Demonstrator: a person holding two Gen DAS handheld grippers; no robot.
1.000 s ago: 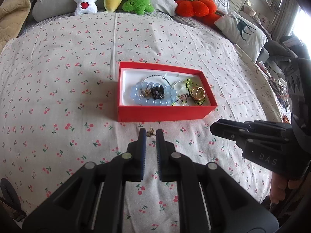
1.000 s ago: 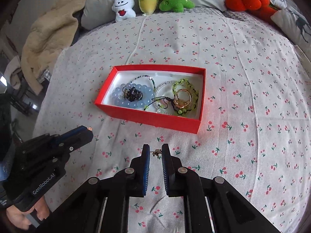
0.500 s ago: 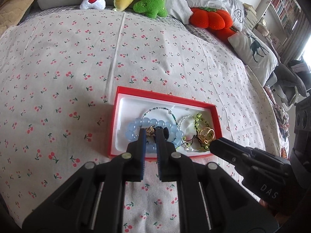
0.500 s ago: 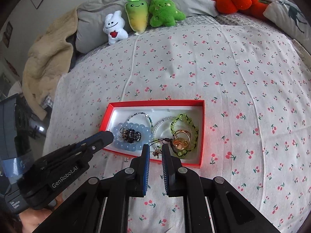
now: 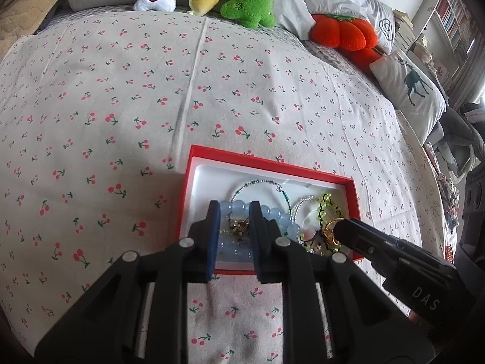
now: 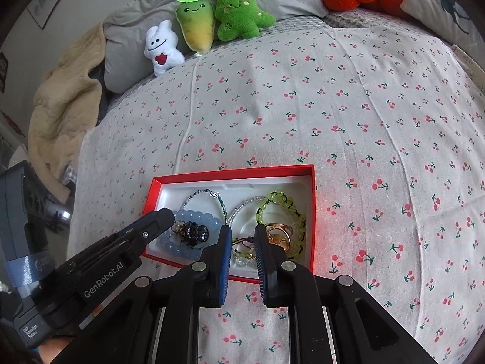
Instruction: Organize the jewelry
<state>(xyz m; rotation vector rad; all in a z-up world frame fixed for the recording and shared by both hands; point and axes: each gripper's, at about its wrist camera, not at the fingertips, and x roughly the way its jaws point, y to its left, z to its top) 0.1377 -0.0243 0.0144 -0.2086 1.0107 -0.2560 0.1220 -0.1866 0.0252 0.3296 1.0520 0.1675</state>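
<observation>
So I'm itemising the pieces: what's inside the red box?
Red box: blue bead bracelet, dark charm, thin bead strands, green bracelet, gold ring. The near corner is covered.

A bed spread with a pale cherry-print sheet fills both views. At its head, grey pillows back a white plush, a carrot plush and a green tree plush. To the right of these lies an orange pumpkin cushion, then a deer-print pillow. A beige blanket is heaped left of the pillows. A bookshelf stands beyond the deer-print pillow, in bright daylight.
</observation>
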